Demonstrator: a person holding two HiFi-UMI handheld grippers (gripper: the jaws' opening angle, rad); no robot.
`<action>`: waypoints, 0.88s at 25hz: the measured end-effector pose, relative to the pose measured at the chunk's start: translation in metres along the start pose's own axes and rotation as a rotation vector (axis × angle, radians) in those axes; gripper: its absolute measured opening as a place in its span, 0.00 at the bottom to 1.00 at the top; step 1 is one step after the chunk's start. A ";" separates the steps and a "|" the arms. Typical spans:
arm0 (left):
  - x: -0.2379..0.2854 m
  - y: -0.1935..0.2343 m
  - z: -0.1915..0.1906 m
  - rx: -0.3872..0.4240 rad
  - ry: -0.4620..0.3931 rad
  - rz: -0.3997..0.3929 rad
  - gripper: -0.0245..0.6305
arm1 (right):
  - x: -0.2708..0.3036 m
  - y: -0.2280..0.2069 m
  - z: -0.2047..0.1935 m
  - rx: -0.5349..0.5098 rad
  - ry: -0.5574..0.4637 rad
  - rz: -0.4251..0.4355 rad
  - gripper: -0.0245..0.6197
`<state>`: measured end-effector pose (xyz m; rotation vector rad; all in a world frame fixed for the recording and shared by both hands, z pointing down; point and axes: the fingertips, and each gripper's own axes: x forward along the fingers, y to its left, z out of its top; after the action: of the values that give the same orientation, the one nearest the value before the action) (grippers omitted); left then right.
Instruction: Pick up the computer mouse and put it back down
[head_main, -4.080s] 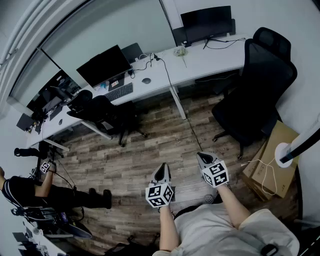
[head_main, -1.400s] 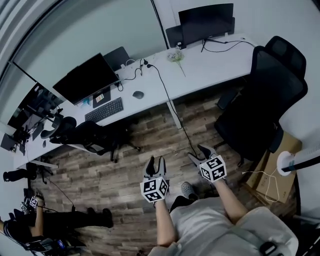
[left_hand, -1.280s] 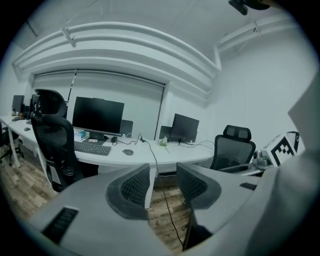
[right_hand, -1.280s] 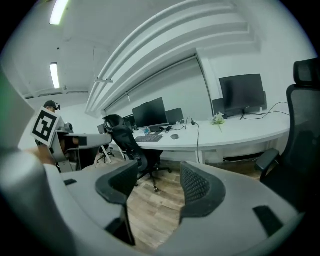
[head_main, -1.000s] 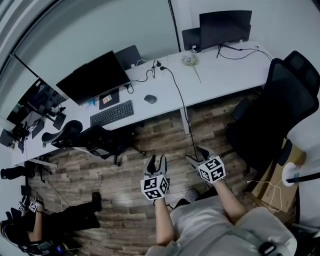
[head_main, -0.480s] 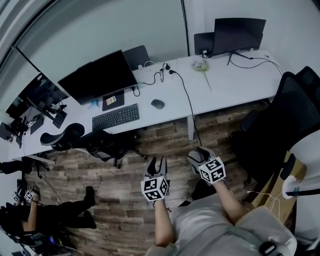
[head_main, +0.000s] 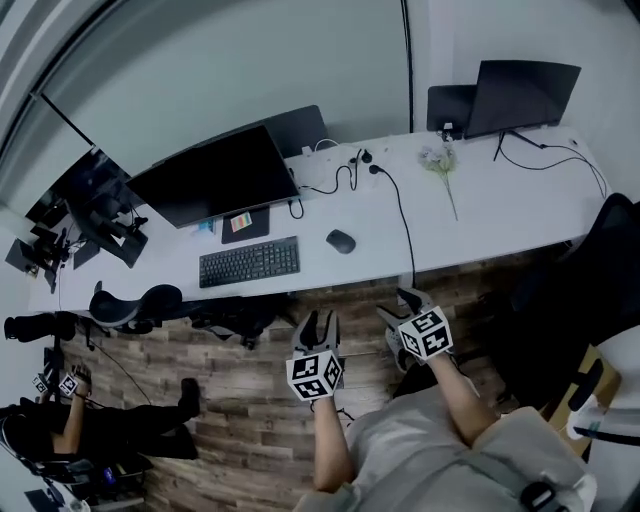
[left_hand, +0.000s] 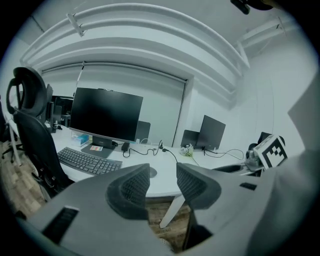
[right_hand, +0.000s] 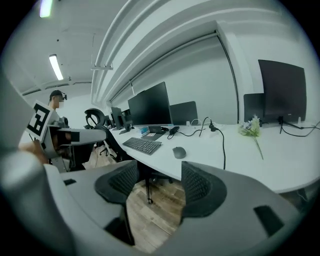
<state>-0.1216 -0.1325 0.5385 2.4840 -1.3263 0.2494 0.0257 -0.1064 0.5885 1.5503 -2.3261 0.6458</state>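
Observation:
A dark grey computer mouse (head_main: 340, 241) lies on the long white desk (head_main: 490, 215), to the right of a black keyboard (head_main: 249, 262). It also shows in the right gripper view, the mouse (right_hand: 179, 152) lying past the jaws. In the left gripper view the mouse (left_hand: 150, 172) peeks out beside one jaw. Both grippers hang over the wood floor, short of the desk's front edge. My left gripper (head_main: 317, 322) is open and empty, as is my right gripper (head_main: 397, 305). Nothing sits between the jaws of the left gripper (left_hand: 161, 171) or the right gripper (right_hand: 159, 172).
A large black monitor (head_main: 215, 175) stands behind the keyboard. A black cable (head_main: 400, 215), a flower sprig (head_main: 443, 175) and a second screen (head_main: 520, 95) are on the desk's right part. Black office chairs (head_main: 130, 302) stand at the left. Another person (head_main: 50, 425) is at the lower left.
The desk, with the mouse and keyboard, has come much closer to both grippers as I move toward it. Both grippers stay open and empty.

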 end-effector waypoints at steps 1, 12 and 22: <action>0.010 0.004 0.005 -0.007 0.001 0.006 0.30 | 0.010 -0.006 0.010 -0.011 0.004 0.008 0.48; 0.099 0.045 0.041 -0.059 0.011 0.103 0.30 | 0.100 -0.064 0.050 -0.048 0.079 0.081 0.48; 0.140 0.046 0.043 -0.062 0.010 0.157 0.30 | 0.144 -0.099 0.040 -0.076 0.149 0.139 0.47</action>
<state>-0.0816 -0.2801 0.5487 2.3275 -1.5039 0.2523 0.0612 -0.2738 0.6411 1.2713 -2.3317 0.6730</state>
